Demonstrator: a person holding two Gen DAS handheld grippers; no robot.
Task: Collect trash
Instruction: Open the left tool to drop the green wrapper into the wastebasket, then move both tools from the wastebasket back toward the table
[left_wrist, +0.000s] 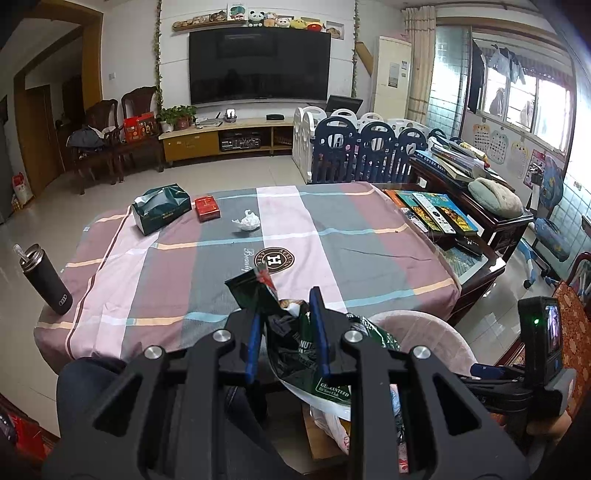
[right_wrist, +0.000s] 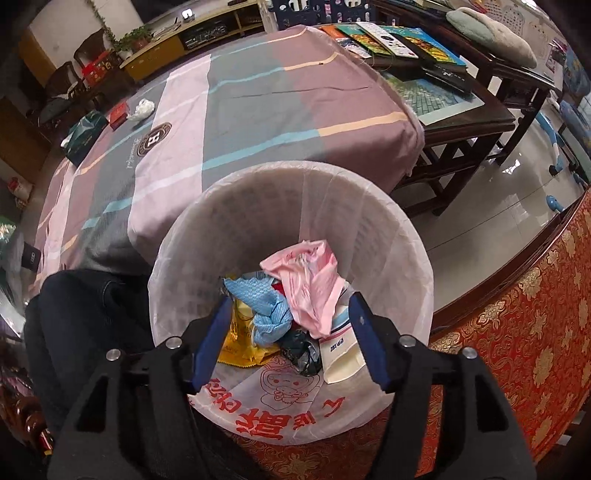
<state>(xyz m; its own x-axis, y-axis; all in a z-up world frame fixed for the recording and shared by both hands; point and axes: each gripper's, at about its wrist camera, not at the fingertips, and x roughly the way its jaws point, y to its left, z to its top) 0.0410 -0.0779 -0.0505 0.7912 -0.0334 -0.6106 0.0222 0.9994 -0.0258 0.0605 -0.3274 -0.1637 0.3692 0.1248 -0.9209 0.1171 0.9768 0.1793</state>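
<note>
The left gripper (left_wrist: 286, 314) is clenched on a dark green snack wrapper (left_wrist: 295, 354), holding it above the near edge of the counter (left_wrist: 351, 236). The right gripper (right_wrist: 290, 321) stands released over the lined trash bin (right_wrist: 388, 229), nothing between its blue fingers (right_wrist: 369, 343). Inside the bin lie a pink bag (right_wrist: 310, 280), a blue cloth (right_wrist: 264, 310) and a yellow wrapper (right_wrist: 240, 343). A crumpled white tissue (left_wrist: 246, 220) lies on the counter near a red box (left_wrist: 207, 208) and a green tissue box (left_wrist: 160, 208).

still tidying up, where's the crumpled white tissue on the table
In the left wrist view the crumpled white tissue lies on the far part of the checked tablecloth, just right of the red box.
</note>
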